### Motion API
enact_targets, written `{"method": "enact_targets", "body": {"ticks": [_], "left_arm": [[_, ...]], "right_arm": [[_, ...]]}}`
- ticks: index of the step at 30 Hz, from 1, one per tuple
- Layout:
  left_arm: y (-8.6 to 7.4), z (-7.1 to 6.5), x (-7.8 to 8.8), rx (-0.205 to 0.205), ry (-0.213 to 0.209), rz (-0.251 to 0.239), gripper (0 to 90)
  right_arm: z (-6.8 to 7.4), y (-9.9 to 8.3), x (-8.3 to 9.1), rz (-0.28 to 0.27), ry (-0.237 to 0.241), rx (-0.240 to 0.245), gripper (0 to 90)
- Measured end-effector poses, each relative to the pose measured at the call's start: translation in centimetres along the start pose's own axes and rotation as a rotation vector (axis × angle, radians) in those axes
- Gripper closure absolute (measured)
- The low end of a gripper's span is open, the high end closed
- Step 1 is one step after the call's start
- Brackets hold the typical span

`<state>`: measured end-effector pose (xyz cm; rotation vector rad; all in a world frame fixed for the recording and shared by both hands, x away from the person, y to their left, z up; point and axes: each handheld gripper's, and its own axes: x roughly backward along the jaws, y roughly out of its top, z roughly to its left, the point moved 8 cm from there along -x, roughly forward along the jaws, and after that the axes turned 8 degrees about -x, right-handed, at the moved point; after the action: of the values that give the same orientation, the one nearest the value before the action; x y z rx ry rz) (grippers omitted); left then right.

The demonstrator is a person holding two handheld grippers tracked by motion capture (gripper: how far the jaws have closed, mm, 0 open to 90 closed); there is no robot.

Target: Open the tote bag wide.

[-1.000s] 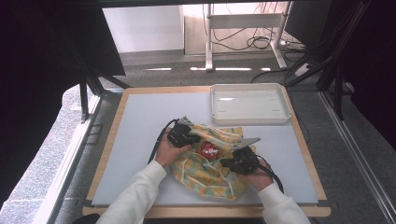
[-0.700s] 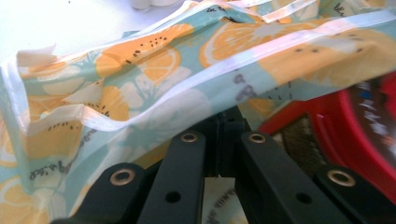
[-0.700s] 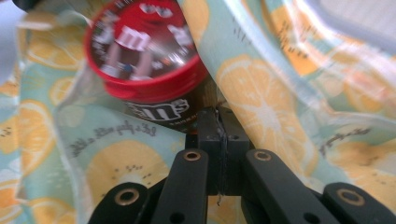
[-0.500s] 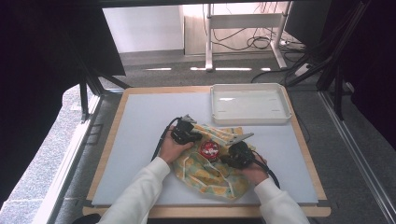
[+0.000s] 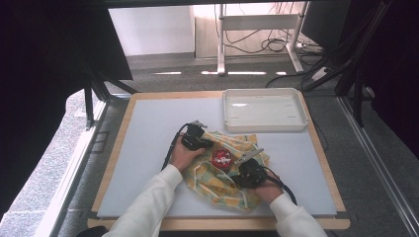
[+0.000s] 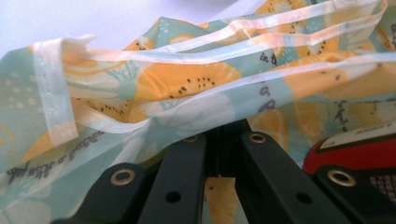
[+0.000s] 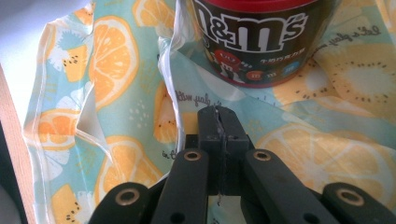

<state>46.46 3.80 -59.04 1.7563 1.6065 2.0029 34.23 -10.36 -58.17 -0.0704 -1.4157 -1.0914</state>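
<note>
Both grippers clamped on the fruit-print bag [image 5: 225, 173] near the table's [image 5: 148, 148] front edge.
Left gripper [image 6: 219, 135] pinching folded film; right gripper [image 7: 218, 116] shut on film below M&M's tub [image 7: 261, 37], branding legible there, red lid from above.

Tub [image 5: 222, 158] on bag [image 5: 217, 183], tray [image 5: 264, 126] behind

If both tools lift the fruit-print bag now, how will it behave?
Probably floppy: the bag lies creased and rumpled, its thin film folding over the left tool. It would likely sag around the candy tub resting on it. The tub looks round, so it may roll or tip.
</note>
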Motion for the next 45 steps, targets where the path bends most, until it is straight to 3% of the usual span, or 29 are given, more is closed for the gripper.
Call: {"method": "enact_targets", "body": {"ticks": [6,9,13,18,23,29,33,37,45], "left_arm": [[0.0,-0.3,0.3,-0.017,-0.011,0.005,89.4],[0.2,-0.9,1.1,-0.045,-0.025,-0.018,88.6],[0.0,-1.9,2.7,-0.078,-0.042,-0.039,88.5],[-0.6,-2.6,4.6,-0.081,-0.053,-0.055,88.8],[-1.3,-3.7,6.8,-0.113,-0.063,-0.084,88.8],[-2.3,-4.4,7.8,-0.122,-0.077,-0.091,88.7],[-3.1,-4.6,7.0,-0.123,-0.090,-0.055,88.7],[-4.0,-4.8,6.3,-0.128,-0.102,-0.040,89.0],[-5.4,-5.0,6.1,-0.115,-0.133,-0.013,89.4]], "right_arm": [[-0.1,0.1,0.1,-0.009,-0.003,-0.006,88.9],[-0.1,0.3,0.5,-0.024,-0.005,-0.009,88.9],[-0.2,0.9,2.0,-0.077,-0.001,-0.020,88.9],[-0.3,1.5,3.6,-0.140,-0.016,-0.026,88.9],[-0.6,2.2,4.8,-0.188,-0.031,-0.033,88.9],[-1.6,3.2,5.8,-0.236,-0.063,-0.053,88.9],[-2.6,4.0,5.5,-0.243,-0.102,-0.060,88.9],[-3.9,5.0,4.4,-0.241,-0.107,-0.102,88.9],[-6.2,5.2,1.8,-0.178,-0.132,-0.150,88.9]]}}
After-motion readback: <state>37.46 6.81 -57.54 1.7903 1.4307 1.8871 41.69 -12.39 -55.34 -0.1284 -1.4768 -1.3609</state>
